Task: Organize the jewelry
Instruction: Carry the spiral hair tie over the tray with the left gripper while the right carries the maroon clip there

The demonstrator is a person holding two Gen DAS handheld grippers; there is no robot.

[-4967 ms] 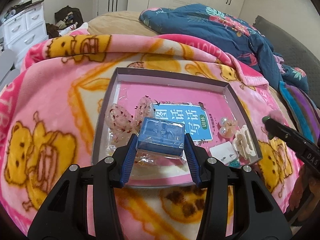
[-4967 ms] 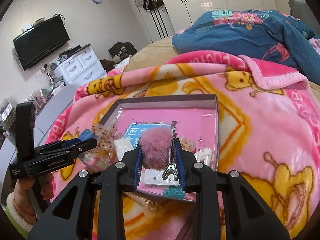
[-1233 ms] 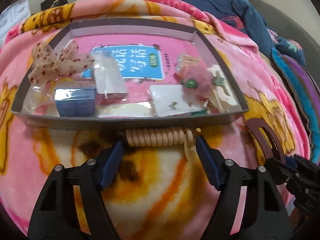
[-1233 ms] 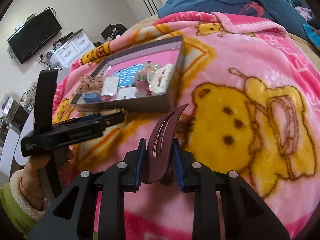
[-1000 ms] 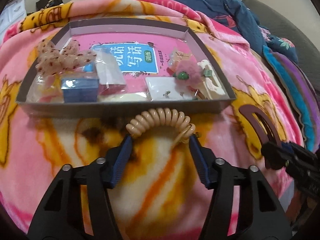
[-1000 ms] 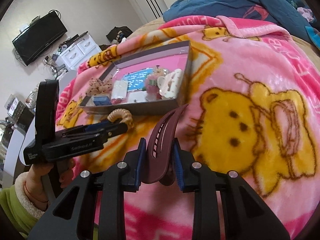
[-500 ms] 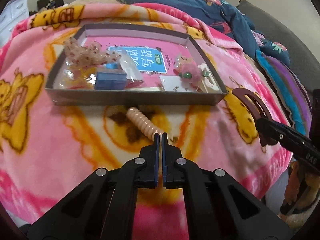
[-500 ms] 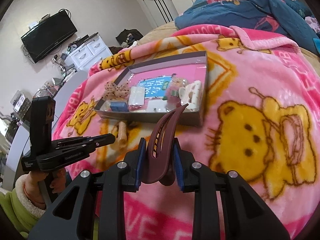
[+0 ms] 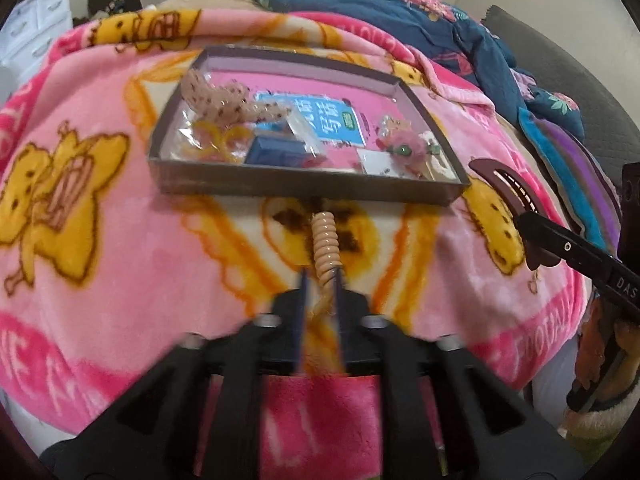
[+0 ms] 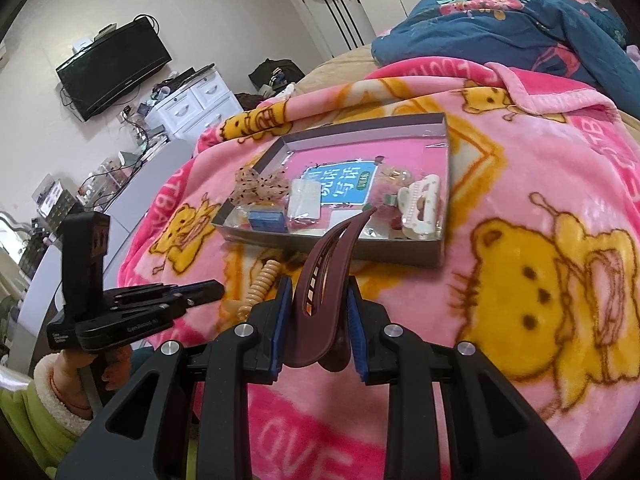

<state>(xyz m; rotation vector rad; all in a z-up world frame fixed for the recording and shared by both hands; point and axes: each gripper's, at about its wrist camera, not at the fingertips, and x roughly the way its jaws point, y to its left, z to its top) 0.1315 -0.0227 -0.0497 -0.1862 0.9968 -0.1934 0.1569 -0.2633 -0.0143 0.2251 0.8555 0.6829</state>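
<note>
A beige spiral hair tie point(image 9: 325, 236) lies stretched on the pink blanket just in front of the grey tray point(image 9: 280, 184). Its near end sits between the fingers of my left gripper point(image 9: 320, 280). The jaws are opening, and there is a gap on the left side of the coil. In the right wrist view the spiral hair tie point(image 10: 262, 280) lies beside the left gripper point(image 10: 212, 290). My right gripper point(image 10: 318, 284) is shut on a dark maroon hair clip point(image 10: 320, 264), held above the blanket short of the tray point(image 10: 400, 254). The same hair clip point(image 9: 504, 184) shows at the right of the left wrist view.
The tray holds a dotted bow point(image 9: 224, 100), a blue box point(image 9: 276, 150), a pink pompom clip point(image 9: 408, 146) and a white claw clip point(image 10: 420, 204). A blue floral quilt point(image 9: 400, 12) lies behind. A hand with a green sleeve point(image 10: 52, 400) holds the left gripper.
The left gripper shut at the hair tie's end, then its jaws parted again. The tie went from a curve to a straight line. Both grippers drew back from the tray.
</note>
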